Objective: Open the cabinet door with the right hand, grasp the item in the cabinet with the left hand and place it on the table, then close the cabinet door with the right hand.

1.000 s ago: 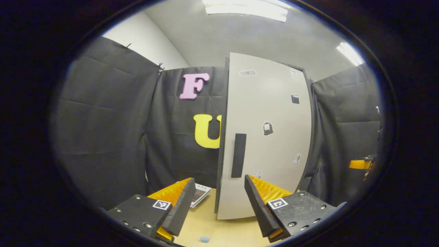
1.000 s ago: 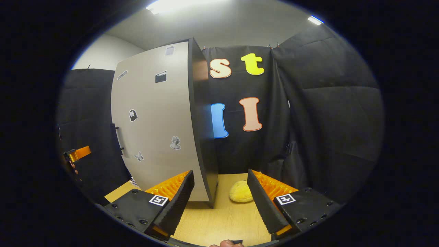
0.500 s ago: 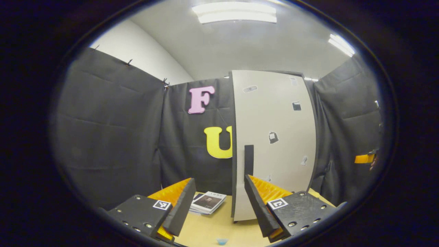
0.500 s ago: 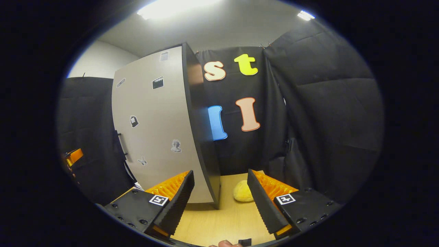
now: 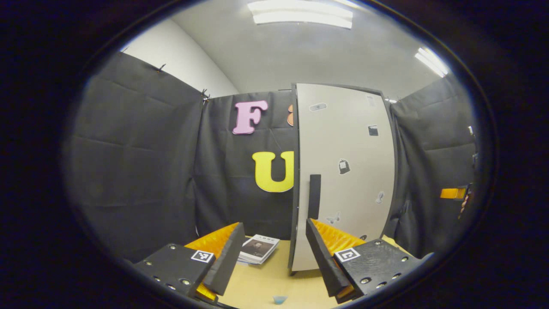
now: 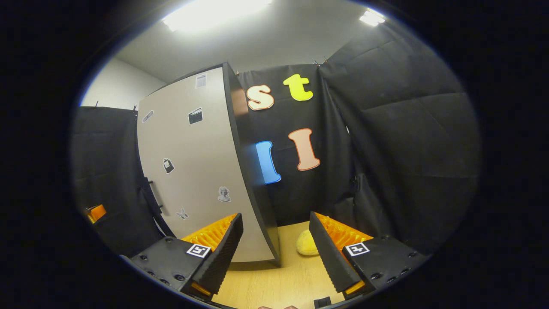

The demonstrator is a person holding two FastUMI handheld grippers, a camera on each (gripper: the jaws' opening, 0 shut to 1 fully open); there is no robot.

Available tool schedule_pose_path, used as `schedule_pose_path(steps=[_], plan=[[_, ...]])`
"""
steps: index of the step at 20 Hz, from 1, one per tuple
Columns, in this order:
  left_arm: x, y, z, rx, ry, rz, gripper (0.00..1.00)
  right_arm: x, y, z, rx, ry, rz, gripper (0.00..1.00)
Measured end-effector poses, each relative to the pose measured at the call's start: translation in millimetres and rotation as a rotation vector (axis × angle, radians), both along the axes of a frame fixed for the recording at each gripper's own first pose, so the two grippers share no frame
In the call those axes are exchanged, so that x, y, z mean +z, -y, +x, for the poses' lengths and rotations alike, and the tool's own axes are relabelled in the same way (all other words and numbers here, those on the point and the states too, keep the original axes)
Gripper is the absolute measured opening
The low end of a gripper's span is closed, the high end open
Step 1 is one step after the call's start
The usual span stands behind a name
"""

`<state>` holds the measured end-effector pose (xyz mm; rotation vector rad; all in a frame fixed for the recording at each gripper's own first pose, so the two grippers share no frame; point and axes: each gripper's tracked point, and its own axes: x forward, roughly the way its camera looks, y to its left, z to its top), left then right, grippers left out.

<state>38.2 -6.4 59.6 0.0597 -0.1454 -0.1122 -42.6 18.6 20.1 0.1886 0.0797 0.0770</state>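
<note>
Cabinet [image 5: 343,171] farther now; booklet [image 5: 258,248] beside.

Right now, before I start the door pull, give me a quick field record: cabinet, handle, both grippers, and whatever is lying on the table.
cabinet door: shut, stickers on its front
door handle: dark vertical bar near the door's left edge
left gripper: open, holding nothing, facing the door's handle edge
right gripper: open, holding nothing, off the handle
table: light wood
booklets: flat on table, left of cabinet
yellow soft item: on table, right of cabinet
</note>
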Motion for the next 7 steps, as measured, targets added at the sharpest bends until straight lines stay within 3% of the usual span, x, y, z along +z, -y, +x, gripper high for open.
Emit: schedule_pose_path(steps=[6,7], plan=[[-15.7,-0.2,12.2,-0.054,-0.017,-0.027,0.87,-6.1,-2.2,-13.5,-0.034,-0.009,-0.075,0.98],[-18.8,-2.0,15.2,-0.057,-0.021,-0.027,0.87,-7.0,-5.0,-14.5,-0.033,-0.013,-0.07,0.92]])
